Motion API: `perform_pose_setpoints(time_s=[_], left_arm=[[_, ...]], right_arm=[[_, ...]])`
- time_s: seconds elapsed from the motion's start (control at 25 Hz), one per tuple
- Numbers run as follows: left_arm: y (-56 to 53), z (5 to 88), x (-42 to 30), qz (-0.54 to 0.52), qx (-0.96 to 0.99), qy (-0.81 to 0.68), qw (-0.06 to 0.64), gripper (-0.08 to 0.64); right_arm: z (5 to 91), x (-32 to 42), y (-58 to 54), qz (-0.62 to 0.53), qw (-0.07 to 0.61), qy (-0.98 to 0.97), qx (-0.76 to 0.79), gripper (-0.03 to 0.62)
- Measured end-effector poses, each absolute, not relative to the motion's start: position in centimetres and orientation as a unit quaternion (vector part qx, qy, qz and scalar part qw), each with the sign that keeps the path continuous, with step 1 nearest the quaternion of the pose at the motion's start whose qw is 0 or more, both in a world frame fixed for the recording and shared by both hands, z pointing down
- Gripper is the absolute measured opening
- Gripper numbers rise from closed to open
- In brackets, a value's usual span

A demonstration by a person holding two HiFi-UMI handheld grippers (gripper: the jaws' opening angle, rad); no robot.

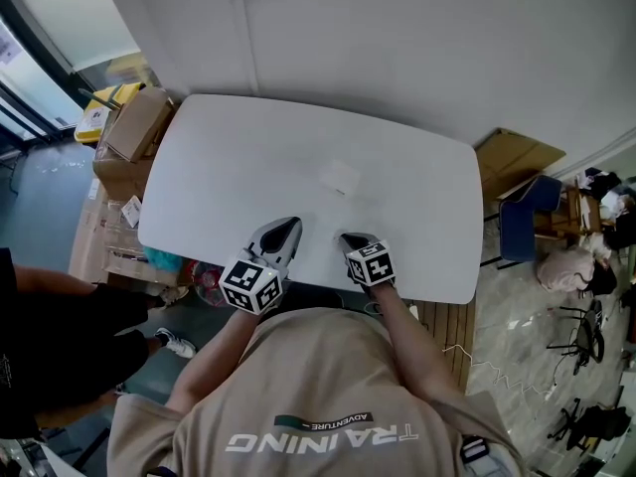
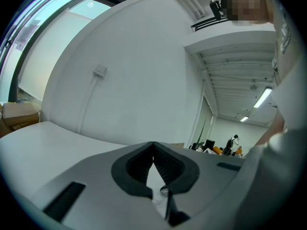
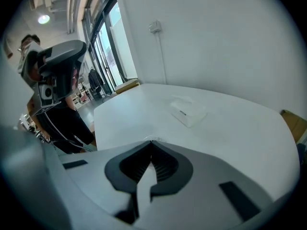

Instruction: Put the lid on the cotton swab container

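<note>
Shirt (image 1: 328, 405), beige with print, fills the bottom of the head view; its wearer stands at the near edge of the table (image 1: 229, 167). Left gripper (image 1: 283, 232): tips just over that near edge; in the left gripper view the jaws meet at the tips, with only bare tabletop showing in the gap behind them. Right gripper (image 1: 353, 240): just beside the left one, also at the near edge; jaws likewise drawn together, nothing held. Container (image 1: 340, 178): small pale rectangular box lying flat near the middle of the table, well apart from both grippers and ahead of them; the right gripper view shows a small dark label on it. Lid: not made out as a separate item; the box is too small and pale to tell whether the lid is on, off or lying beside it. Task status, as a judgement: not begun. Both grippers are empty and far from the box, so the reach, the pickup and the seating of the lid all appear to remain. Room: the tabletop is bare all round the box, with open approach from the near side and both flanks. Far edge runs close to the wall (image 1: 397, 38). Left of the table: cartons (image 1: 134, 127) and a bystander (image 1: 60, 336) in black. Right: a chair (image 1: 527, 222), clear of the tabletop.
</note>
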State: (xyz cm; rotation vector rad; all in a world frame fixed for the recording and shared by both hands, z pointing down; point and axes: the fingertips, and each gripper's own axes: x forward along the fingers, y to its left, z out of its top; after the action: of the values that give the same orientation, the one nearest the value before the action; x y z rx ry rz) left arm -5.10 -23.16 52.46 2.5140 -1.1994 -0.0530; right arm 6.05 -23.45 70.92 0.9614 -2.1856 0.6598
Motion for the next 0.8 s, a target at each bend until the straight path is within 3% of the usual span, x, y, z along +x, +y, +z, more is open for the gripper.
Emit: perform_pose_setpoints(time_s=[0.16,0.4,0.8], left_arm=[[-22.7,52.4,-5.1,-0.015,0.889,-0.423,0.176,0.014],[-22.9,51.5,-5.0,-0.015,0.894,-0.418,0.163,0.014],[-23.9,50.4,-4.3,-0.018,0.899,-0.414,0.144,0.014]], right_arm=[[70.1,6.2,-23.3,0.234,0.312,-0.840,0.378,0.015],[65.3,7.2,-23.9,0.213,0.232,-0.855,0.413,0.015],[54.3,9.1,-22.1,0.092,0.176,-0.872,0.447,0.015]])
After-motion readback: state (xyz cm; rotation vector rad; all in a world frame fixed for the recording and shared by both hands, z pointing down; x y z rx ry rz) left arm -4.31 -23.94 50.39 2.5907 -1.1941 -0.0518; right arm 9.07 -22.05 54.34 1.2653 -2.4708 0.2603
